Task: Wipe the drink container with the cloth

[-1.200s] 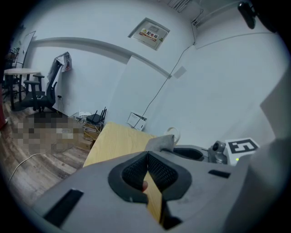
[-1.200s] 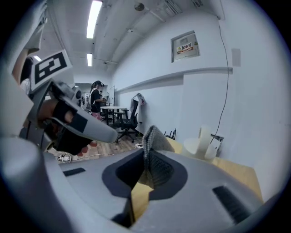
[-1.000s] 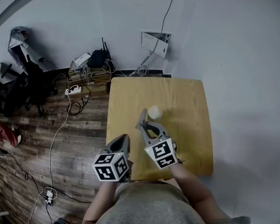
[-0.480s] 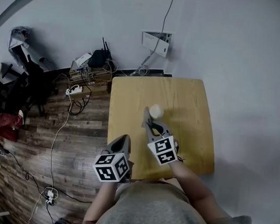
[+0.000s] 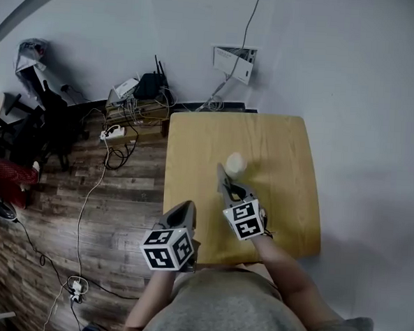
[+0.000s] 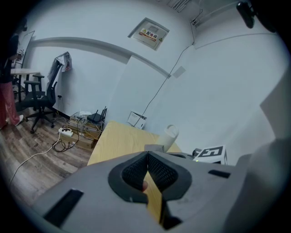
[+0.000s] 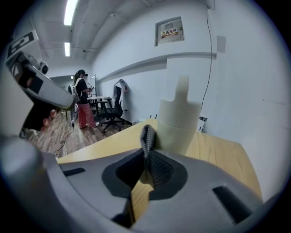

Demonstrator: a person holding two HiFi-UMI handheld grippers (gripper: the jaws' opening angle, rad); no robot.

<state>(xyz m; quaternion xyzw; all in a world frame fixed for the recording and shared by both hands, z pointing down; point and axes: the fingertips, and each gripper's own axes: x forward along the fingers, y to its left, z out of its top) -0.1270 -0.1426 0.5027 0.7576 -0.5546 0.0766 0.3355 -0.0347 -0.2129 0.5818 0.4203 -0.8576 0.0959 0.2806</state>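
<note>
The cup (image 7: 179, 120) stands upright near the middle of the table (image 5: 285, 138), pale, with a narrow piece standing up from its top. It looks light and thin-walled to me: a sideways push from the cloth (image 7: 147, 136) would likely slide or tip it, and a hard squeeze could dent it. I'd steady it low on the body, gently, and rub with the other tongs. The cloth is a soft grey knit. The right gripper (image 7: 146, 157) pinches it at a fold, so a limp tuft sticks up past the jaws, just beside the cup's left side; I can't tell if they touch. The left gripper (image 6: 148, 157) hangs off the table's near left corner, jaws pressed together on nothing. Against a second ago, the right gripper has crept forward toward the cup; cup and left gripper have hardly shifted
</note>
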